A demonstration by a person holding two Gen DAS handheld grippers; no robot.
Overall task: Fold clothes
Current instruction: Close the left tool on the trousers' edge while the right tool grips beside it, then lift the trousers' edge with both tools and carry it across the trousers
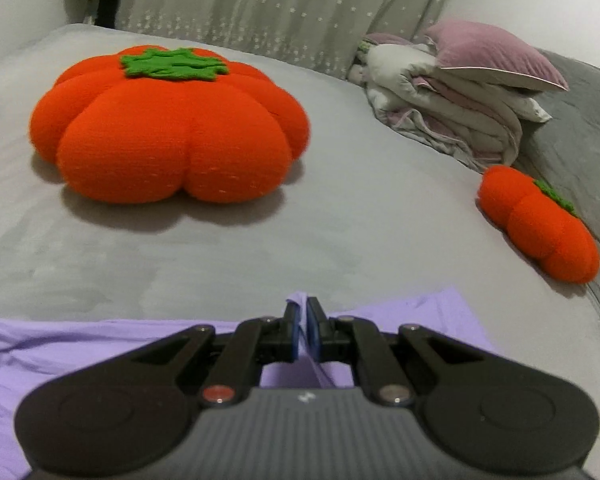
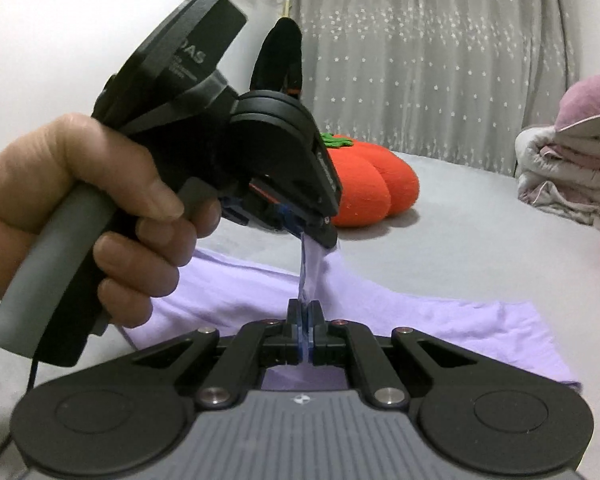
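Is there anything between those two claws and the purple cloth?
No. Both the left gripper and the right gripper are already shut on the purple cloth, pinching one raised fold between them.

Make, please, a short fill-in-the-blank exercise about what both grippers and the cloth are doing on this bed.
1. Both the left gripper and the right gripper are shut on the ____ garment.
2. The large plush pumpkin has a ____ top.
3. The garment lies on a ____ bed sheet.
4. The left gripper is held in a person's ____.

Missing words: purple; green; grey; hand
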